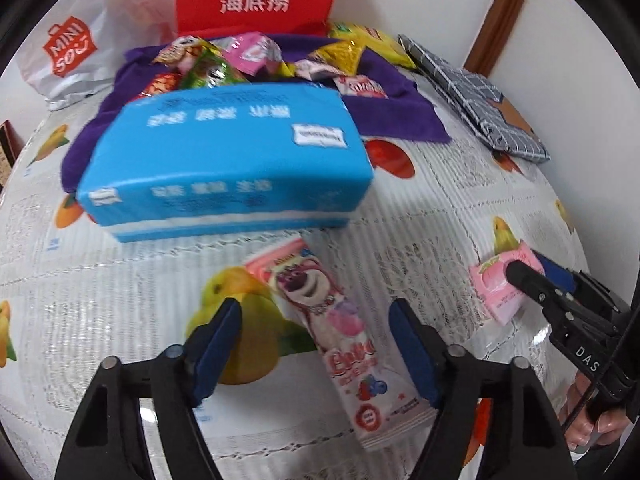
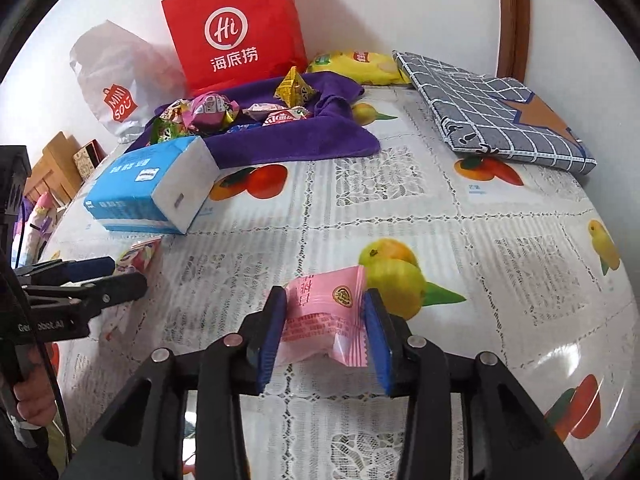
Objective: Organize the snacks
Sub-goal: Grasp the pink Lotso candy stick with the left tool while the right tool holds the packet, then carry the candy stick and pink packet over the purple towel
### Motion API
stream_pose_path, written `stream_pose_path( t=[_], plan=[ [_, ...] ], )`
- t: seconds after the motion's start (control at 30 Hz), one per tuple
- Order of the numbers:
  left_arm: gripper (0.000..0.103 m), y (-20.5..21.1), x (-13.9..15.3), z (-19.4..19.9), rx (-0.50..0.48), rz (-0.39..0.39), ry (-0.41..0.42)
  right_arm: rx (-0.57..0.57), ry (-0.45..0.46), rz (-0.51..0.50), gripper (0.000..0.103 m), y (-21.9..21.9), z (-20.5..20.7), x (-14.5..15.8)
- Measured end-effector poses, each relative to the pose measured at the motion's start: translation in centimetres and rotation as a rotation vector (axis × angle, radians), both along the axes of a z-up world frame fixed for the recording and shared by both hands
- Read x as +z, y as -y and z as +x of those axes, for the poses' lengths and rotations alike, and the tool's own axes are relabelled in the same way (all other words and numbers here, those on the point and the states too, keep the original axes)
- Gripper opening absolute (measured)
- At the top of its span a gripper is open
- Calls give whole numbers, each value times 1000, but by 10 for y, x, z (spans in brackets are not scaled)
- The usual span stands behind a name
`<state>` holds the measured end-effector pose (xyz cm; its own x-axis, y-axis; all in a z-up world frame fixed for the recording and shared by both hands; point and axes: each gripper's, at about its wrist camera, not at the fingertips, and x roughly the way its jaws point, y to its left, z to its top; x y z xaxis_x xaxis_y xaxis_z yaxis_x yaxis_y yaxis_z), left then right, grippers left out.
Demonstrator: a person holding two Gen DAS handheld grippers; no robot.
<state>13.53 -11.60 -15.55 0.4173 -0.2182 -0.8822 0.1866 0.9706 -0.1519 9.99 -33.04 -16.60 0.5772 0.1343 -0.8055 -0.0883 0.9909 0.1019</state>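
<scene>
Snacks lie scattered over a tabletop (image 2: 400, 208) covered in a lace-and-fruit-print cloth. The right claw (image 2: 325, 330) pinches a small pink snack packet (image 2: 324, 320) between its blue pads, the packet low over the cloth; whether it touches the surface cannot be told. The left claw (image 1: 316, 348) is spread wide on either side of a long pink bear-print snack pack (image 1: 332, 332) lying flat, its pads apart from the pack. The far end of this pack is blurred. Just beyond it sits a blue tissue pack (image 1: 224, 164), its print smeared and unreadable. Behind that, a purple towel (image 2: 304, 140) holds a heap of wrapped snacks (image 2: 216, 114), partly hidden by the tissue pack in the left wrist view. A red paper bag (image 2: 236, 28) and a white Miniso bag (image 2: 112, 80) stand at the wall. A yellow chip bag (image 2: 352, 66) and a grey checked folded cloth (image 2: 500, 112) lie toward the right.
</scene>
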Motion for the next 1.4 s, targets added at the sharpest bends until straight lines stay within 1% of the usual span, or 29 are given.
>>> stream_pose_path(
  t=[0.07, 0.1, 0.13, 0.17, 0.23, 0.3, 0.37, 0.4, 0.53, 0.73, 0.87, 0.97, 1.0, 1.13, 1.2, 1.4],
  plan=[
    [63, 4, -1, -1, -2, 36, 22, 5, -11, 1, 46, 0, 0, -4],
    [58, 5, -2, -1, -4, 51, 26, 6, -14, 1, 47, -1, 0, -6],
    [55, 5, -2, -2, -7, 62, 30, 10, -16, 1, 51, -2, 0, -7],
    [49, 6, -2, -2, -8, 76, 37, 11, -16, -1, 54, -3, -1, -8],
    [43, 5, -2, -3, -6, 99, 47, 18, -16, -13, 55, -8, 0, -12],
    [33, 3, -2, -3, -6, 109, 52, 24, -11, -22, 57, -12, 0, -13],
    [25, -1, -1, -2, 1, 114, 53, 36, -12, -23, 57, -17, 1, -13],
    [23, -3, -1, -1, 6, 109, 48, 41, -16, -20, 57, -19, 2, -13],
    [22, -11, 1, 1, 5, 83, 31, 73, -30, -14, 56, -32, 7, -12],
    [22, -33, 2, -5, 46, 90, 35, 113, -26, -15, 56, -55, 11, -13],
    [22, -55, 3, -6, 88, 105, 39, 142, -19, -20, 56, -73, 16, -13],
    [22, -73, 3, -9, 121, 126, 50, 149, 6, -55, 56, -87, 20, -14],
    [22, -80, 3, -11, 133, 136, 55, 144, 21, -83, 56, -92, 22, -15],
    [22, -100, 3, -15, 164, 156, 75, 141, 44, -122, 58, -100, 27, -16],
    [25, -108, 2, -15, 177, 157, 87, 137, 51, -138, 58, -102, 29, -17],
    [26, -119, -1, -11, 192, 154, 128, 130, 25, -126, 62, -101, 36, -23]
  ],
)
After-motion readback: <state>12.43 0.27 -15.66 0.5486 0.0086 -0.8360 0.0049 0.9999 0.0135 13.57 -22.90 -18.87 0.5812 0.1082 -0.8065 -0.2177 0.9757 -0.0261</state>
